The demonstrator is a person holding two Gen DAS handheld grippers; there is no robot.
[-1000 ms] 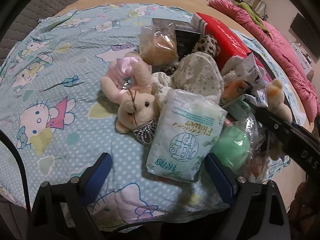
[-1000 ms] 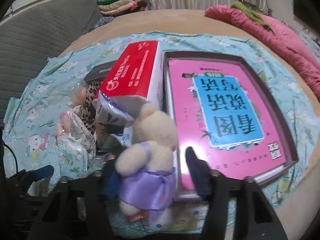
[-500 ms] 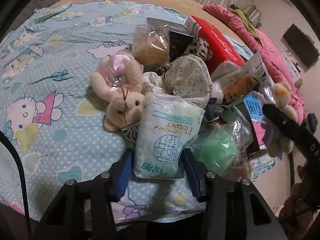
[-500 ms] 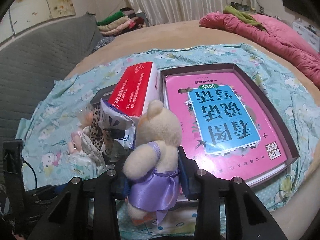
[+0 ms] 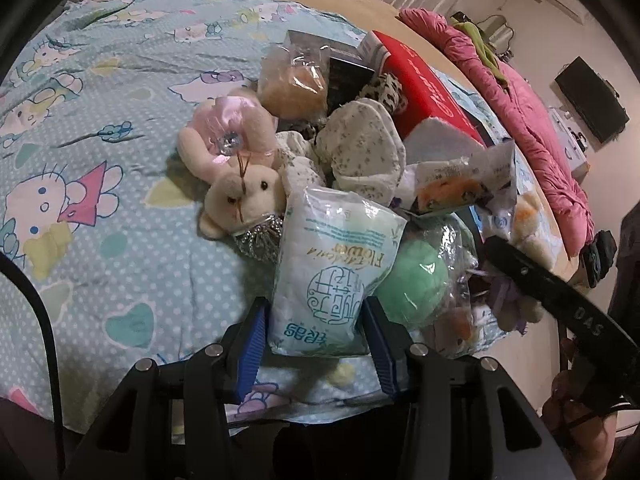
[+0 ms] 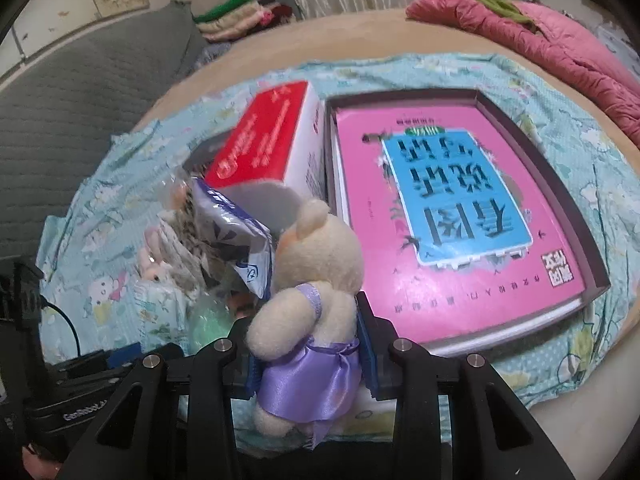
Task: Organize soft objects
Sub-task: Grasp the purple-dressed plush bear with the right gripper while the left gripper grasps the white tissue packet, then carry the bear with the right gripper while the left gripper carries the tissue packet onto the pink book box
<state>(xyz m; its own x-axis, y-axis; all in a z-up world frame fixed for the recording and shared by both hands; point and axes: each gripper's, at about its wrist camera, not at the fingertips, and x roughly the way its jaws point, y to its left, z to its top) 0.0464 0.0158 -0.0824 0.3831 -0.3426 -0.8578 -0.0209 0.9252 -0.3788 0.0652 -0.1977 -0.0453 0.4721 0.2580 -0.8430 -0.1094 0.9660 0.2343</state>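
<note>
Left gripper [image 5: 316, 332] newly closed around tissue pack [image 5: 332, 272]

A pale blue sheet [image 5: 120, 208] is printed with white dots, cartoon cats and teal hearts. On the white tissue pack [image 5: 332, 276], teal print and gold lettering are seen. A cream bunny [image 5: 240, 196] is dressed in pink satin with a silver collar. A green ball [image 5: 412, 284] is wrapped in clear plastic. Far right, a pink quilt [image 5: 532, 120] is seen. A cream bear [image 6: 316, 280] is dressed in lilac satin. A red and white box [image 6: 268, 140] is noted beside a pink book [image 6: 452, 216] bearing a blue panel. Blue pads [image 5: 250, 348] are fitted on black grippers.
</note>
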